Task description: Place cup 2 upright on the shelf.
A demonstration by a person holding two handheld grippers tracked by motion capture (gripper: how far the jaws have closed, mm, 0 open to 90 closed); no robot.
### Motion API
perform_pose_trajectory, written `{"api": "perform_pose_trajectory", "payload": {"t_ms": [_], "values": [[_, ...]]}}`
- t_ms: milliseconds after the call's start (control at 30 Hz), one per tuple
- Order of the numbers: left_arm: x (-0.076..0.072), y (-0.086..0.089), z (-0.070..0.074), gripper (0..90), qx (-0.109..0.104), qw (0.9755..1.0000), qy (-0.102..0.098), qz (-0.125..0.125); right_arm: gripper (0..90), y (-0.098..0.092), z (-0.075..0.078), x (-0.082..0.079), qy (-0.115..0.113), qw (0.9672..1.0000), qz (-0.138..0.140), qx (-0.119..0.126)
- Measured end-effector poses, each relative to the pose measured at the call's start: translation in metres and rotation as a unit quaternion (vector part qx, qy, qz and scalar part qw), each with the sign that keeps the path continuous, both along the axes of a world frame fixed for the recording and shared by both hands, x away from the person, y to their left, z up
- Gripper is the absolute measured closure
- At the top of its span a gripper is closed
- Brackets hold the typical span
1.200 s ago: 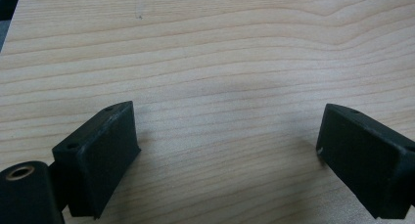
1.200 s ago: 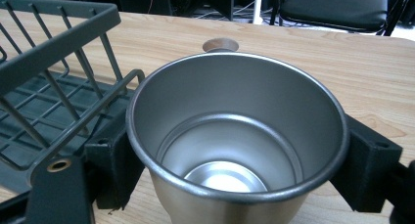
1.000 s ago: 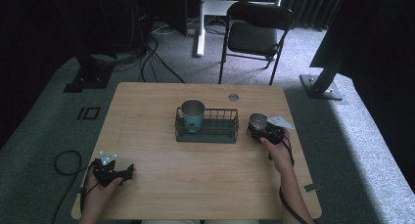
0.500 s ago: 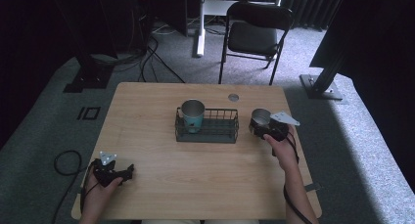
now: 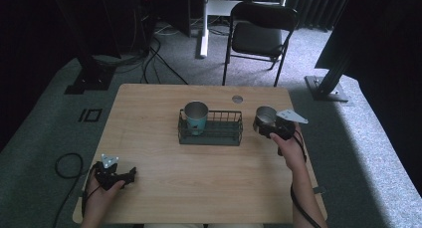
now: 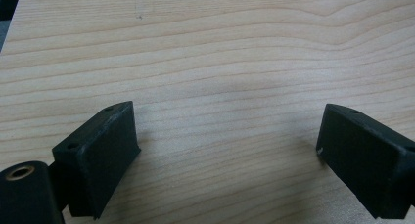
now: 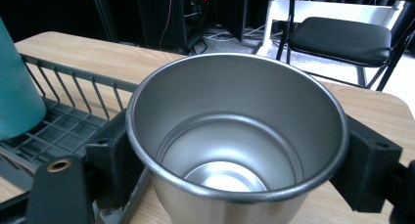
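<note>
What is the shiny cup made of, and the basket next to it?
The cup looks like brushed steel: silvery grey, with soft reflections inside. The basket looks like thin metal wire with a dark coating, probably paint; its bars form an open grid.

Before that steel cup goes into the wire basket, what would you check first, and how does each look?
1. Right gripper fingers clamp both sides of the steel cup: ok.
2. Cup upright and empty: ok.
3. Free room in the wire basket beside the teal cup: ok.
4. Cup lifted above the basket rim: cannot tell.
5. Left gripper open, near the table corner, away from the basket: ok.
</note>
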State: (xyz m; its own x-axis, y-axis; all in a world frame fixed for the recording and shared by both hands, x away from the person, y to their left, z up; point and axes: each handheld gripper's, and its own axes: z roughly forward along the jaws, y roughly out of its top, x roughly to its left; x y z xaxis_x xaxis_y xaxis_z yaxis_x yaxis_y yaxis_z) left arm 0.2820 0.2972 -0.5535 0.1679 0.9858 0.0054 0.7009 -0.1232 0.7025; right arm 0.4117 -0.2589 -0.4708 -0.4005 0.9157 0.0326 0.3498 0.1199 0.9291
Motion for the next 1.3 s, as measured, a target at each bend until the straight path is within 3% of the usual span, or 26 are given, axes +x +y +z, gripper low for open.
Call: {"api": "perform_pose_trajectory", "payload": {"t_ms": [433,1033,1300], "values": [[0.000,0.000,0.000,8.9,0.000,1.0000,0.000,0.000,18.1,0.009,0.021,-0.001,-0.010,0.9999,0.013,0.001],[0.000,0.000,0.000,8.9,0.000,1.0000,0.000,0.000,18.1,0.033,0.047,-0.003,-0.028,0.9979,0.058,-0.009],[0.000,0.000,0.000,8.9,0.000,1.0000,0.000,0.000,18.1,0.048,0.058,-0.003,-0.032,0.9961,0.082,0.006]]}}
